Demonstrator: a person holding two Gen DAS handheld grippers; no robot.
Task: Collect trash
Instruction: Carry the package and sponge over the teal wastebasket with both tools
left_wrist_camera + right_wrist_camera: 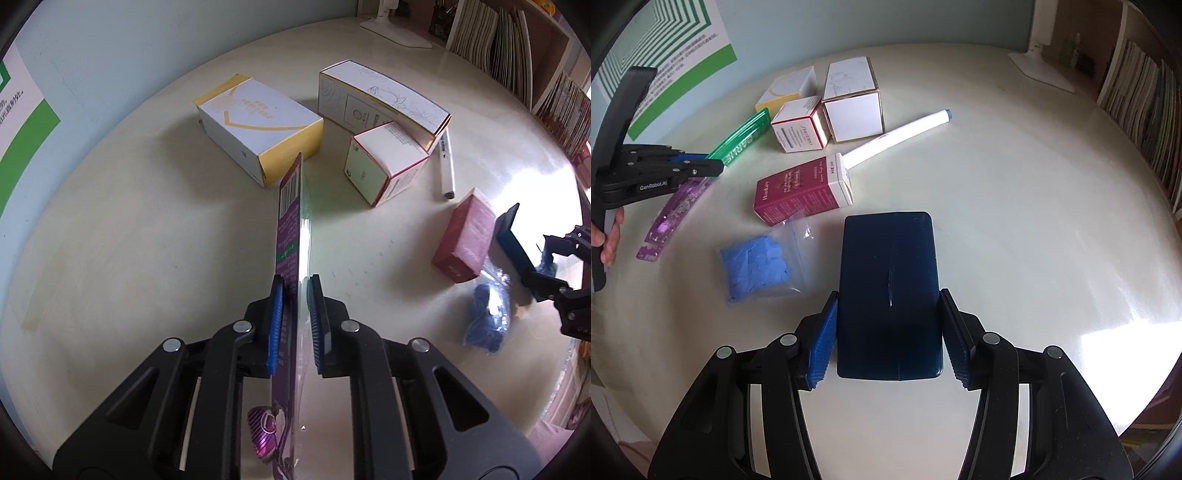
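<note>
Pinching a flat purple blister pack (291,236) edge-on, the left gripper (297,291) is closing its ribbed blue pads on the card and its clear plastic front, a small striped pink item sealed inside. The right gripper (888,325) is clamping a smooth, dark blue rounded case (889,291) between its pads. A clear zip bag (764,258) is lying on the glossy cream table (1015,221), holding crumpled blue material. Beside it, a maroon carton (801,192), a white marker (897,136) and three closed cardboard boxes (827,107) are sitting grouped together.
</note>
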